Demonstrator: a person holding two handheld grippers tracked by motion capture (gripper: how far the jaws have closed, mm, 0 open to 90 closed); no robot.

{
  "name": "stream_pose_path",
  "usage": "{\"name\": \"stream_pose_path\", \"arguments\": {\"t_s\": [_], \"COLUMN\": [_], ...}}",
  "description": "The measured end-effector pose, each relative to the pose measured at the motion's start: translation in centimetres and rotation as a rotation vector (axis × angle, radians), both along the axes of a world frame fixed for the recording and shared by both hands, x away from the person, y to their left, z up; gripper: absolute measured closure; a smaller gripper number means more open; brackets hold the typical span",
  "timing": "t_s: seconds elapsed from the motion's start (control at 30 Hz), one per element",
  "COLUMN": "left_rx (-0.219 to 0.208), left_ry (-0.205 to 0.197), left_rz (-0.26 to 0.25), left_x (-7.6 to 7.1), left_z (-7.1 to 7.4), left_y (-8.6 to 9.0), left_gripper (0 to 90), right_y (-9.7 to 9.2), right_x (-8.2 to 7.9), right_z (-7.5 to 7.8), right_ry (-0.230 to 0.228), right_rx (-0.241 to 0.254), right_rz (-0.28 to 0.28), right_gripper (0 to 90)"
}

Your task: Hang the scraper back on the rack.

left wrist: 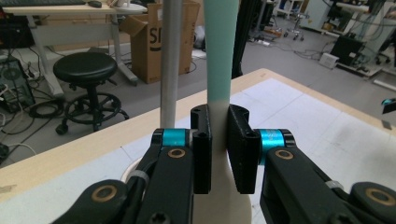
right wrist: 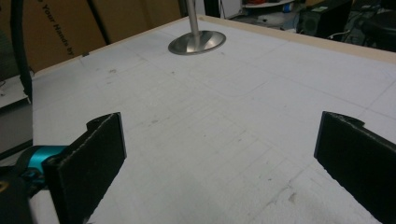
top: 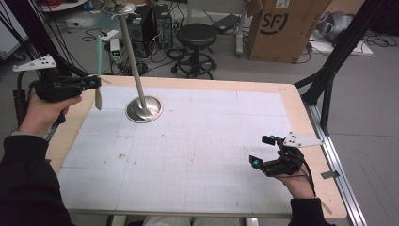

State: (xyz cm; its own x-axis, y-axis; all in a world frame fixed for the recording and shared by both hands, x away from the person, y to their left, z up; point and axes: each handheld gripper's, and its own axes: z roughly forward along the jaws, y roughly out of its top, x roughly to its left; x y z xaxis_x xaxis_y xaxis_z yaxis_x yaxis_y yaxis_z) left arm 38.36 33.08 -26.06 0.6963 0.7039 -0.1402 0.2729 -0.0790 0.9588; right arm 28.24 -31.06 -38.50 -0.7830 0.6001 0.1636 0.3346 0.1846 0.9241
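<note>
Two grippers work over a wooden table [top: 301,113] covered by a white gridded mat [top: 197,155] that looks faintly scuffed and stained. The left gripper [top: 94,84], held up in the person's left hand [top: 44,110] at the table's far left corner, pinches a slim spatula-like tool [top: 99,70] that stands roughly upright: its upper part is mint green, its lower part cream and widening into a flat blade. In the left gripper view the black jaws press tight on the tool [left wrist: 219,70] right where green meets cream, and both its top end and its blade are cut off by the frame, so its full shape is hard to judge there. What material it is I cannot tell, though its surface looks smooth and matte.

Just beside the tool stands a metal stand [top: 141,101], a thin brushed-steel pole rising from a round, shiny, dished base that rests on the mat; its top, some flat fitting, is cropped at the frame's upper edge and blurred.

The right gripper [top: 263,151] sits low near the table's near right edge in the right hand [top: 299,183], its jaws spread wide with nothing between them. Its own view shows flat, matte black pads [right wrist: 100,154] over bare mat, with the stand base [right wrist: 197,42] well beyond.
</note>
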Motion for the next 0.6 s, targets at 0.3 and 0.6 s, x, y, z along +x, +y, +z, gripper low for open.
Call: {"name": "stream_pose_path", "arguments": {"t_s": [0.3, 0.6], "left_rx": [-0.005, 0.006], "left_ry": [-0.023, -0.055], "left_rz": [0.032, 0.039], "left_x": [0.6, 1.7], "left_z": [1.6, 3.9], "left_y": [1.4, 1.0], "left_gripper": [80.7, 80.7], "right_y": [-0.6, -1.1], "right_x": [0.0, 0.0], "right_z": [-0.2, -0.3], "right_ry": [0.007, 0.008], "right_rx": [0.015, 0.025], "right_rz": [-0.014, -0.022], "right_gripper": [1.1, 1.1]}}
